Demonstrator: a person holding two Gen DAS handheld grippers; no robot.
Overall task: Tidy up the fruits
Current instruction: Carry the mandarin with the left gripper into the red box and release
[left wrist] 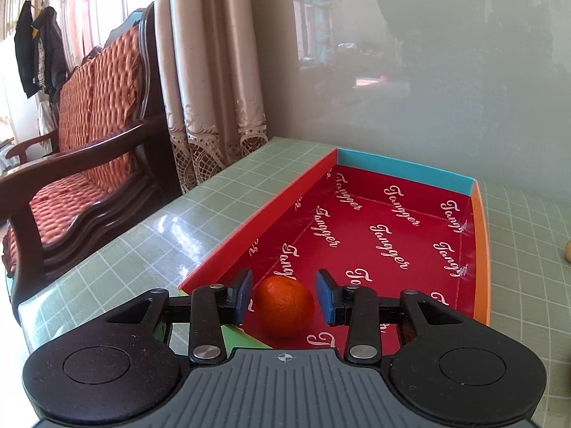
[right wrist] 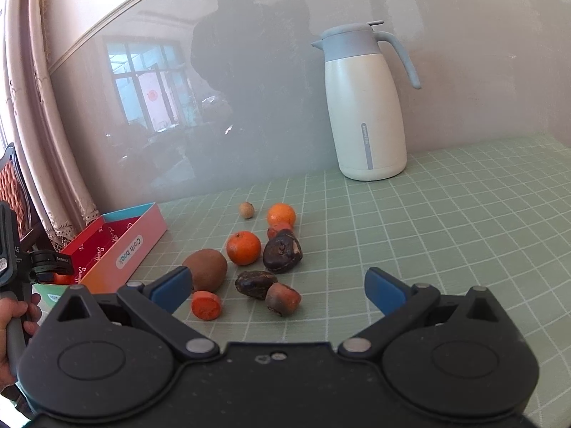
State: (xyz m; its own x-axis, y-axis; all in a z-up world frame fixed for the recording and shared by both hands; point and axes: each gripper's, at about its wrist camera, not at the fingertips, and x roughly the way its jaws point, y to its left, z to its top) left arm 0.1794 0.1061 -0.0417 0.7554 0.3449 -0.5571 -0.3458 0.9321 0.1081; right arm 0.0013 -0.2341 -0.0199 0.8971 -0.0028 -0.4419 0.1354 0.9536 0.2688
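On the green checked tablecloth (right wrist: pixel 446 221), left tongs (left wrist: pixel 284 296) loosely straddle a tangerine (left wrist: pixel 284 305); right tongs (right wrist: pixel 278 287) gape wide.

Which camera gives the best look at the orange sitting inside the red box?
The left wrist view. There the orange fills the near end of the red box, between the left gripper jaws, with small gaps on both sides. The right wrist view shows only an orange sliver at the box's near end, mostly hidden.
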